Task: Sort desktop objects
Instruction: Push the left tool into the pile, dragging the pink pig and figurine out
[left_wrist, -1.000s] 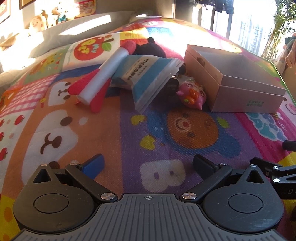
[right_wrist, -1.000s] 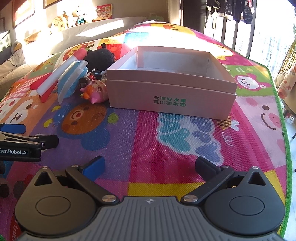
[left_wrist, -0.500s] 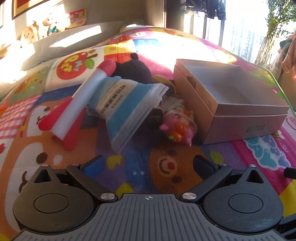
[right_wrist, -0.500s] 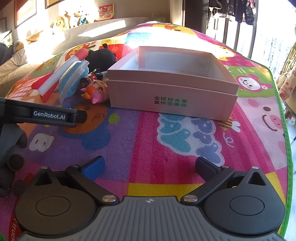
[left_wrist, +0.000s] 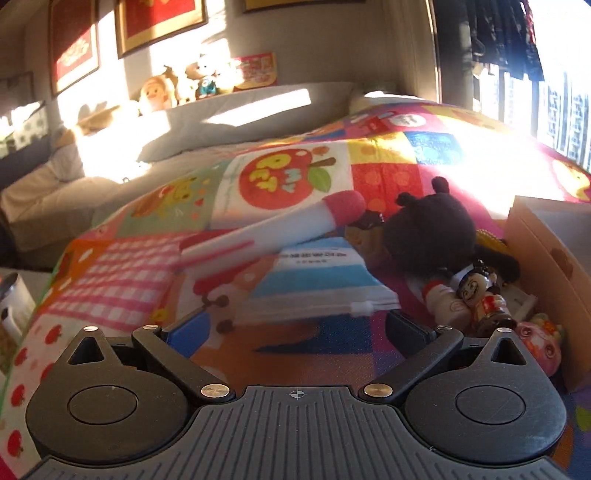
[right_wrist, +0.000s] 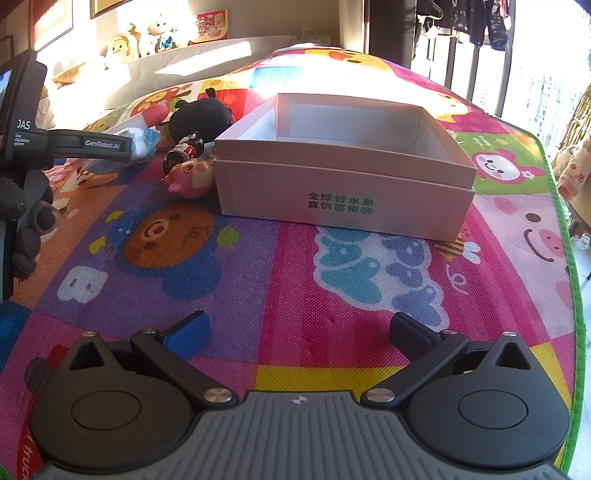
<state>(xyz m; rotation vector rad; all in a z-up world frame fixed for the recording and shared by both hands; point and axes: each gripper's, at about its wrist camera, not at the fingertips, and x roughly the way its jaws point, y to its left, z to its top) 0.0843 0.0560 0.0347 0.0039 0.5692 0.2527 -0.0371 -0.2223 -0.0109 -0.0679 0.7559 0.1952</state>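
Note:
My left gripper (left_wrist: 295, 328) is open, its jaws just short of the near edge of a blue-and-white packet (left_wrist: 317, 284). A red-and-white toy rocket (left_wrist: 280, 225) lies across the packet's far end. A black plush (left_wrist: 432, 232), a small figurine (left_wrist: 476, 291) and a pink pig toy (left_wrist: 539, 339) lie to the right, beside the pink cardboard box (left_wrist: 554, 251). My right gripper (right_wrist: 299, 328) is open and empty over the mat, in front of the empty box (right_wrist: 343, 192). The left gripper (right_wrist: 103, 146) shows there at left, over the packet.
A colourful play mat (right_wrist: 258, 266) covers the surface; its green edge (right_wrist: 565, 258) runs down the right. A grey sofa (left_wrist: 221, 122) with stuffed toys stands behind. The pig (right_wrist: 188, 177) and figurine (right_wrist: 184, 149) lie against the box's left side.
My left gripper has moved forward and left, from mid-mat to right up against the packet, and now looks more level. My right gripper has barely moved.

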